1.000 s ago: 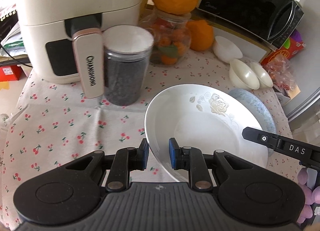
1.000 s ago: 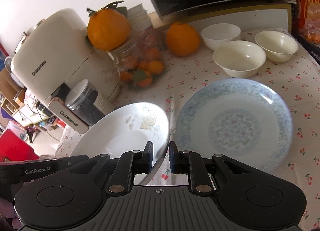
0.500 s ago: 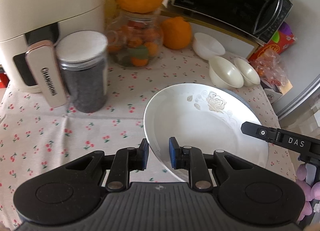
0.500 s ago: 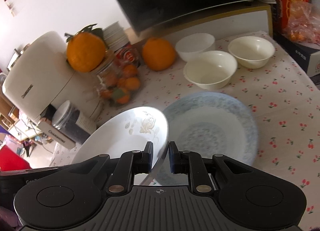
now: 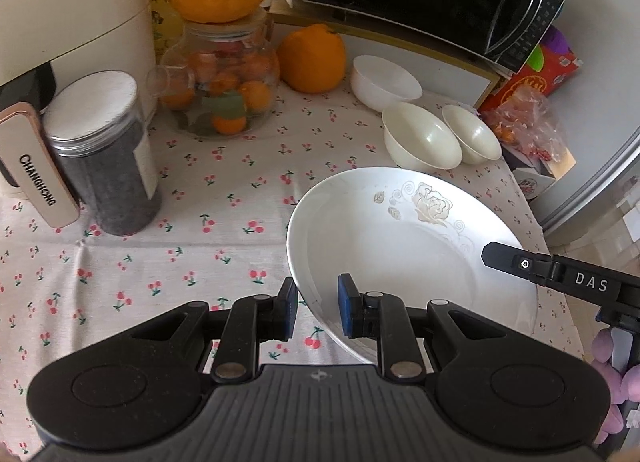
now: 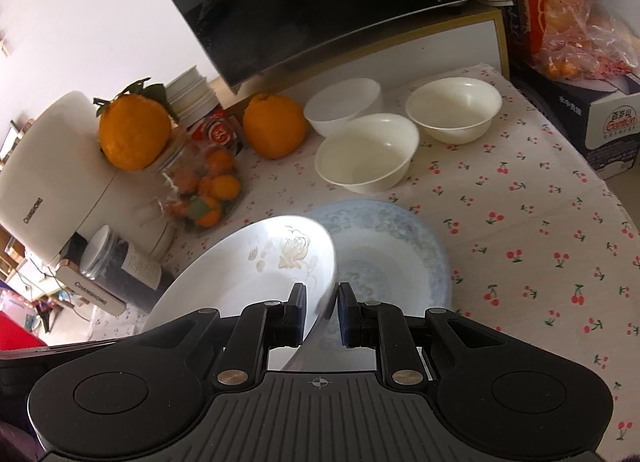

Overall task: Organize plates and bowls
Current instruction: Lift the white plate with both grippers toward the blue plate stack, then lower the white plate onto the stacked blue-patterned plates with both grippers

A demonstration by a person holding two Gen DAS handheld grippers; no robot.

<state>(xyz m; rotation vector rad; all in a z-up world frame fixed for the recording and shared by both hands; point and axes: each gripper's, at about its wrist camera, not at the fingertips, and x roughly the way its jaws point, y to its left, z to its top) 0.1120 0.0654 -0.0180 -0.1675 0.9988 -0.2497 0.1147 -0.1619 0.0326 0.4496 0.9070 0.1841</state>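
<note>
The bench [image 6: 540, 198], covered by a cherry-print cloth, carries all task items. The blue-patterned plate [image 6: 404, 246] rests flat on the cloth, near the bowls. The white rose plate [image 5: 400, 254] is off the bench, tilted, partly above the blue-patterned plate; it is not yet set down. The left hand-held gripper [image 5: 318, 312] is narrow, clamped on the plate's near-left rim; the right hand-held gripper [image 6: 322, 312] is likewise narrow, clamped on the opposite rim. Three bowls stand separately, unstacked: the large cream bowl [image 6: 366, 152], the white bowl [image 6: 342, 104] behind it, and the small cream bowl [image 6: 454, 108] beside it. Assessment: plate stacking is under way and appears close to completion; bowl nesting remains entirely outstanding.
</note>
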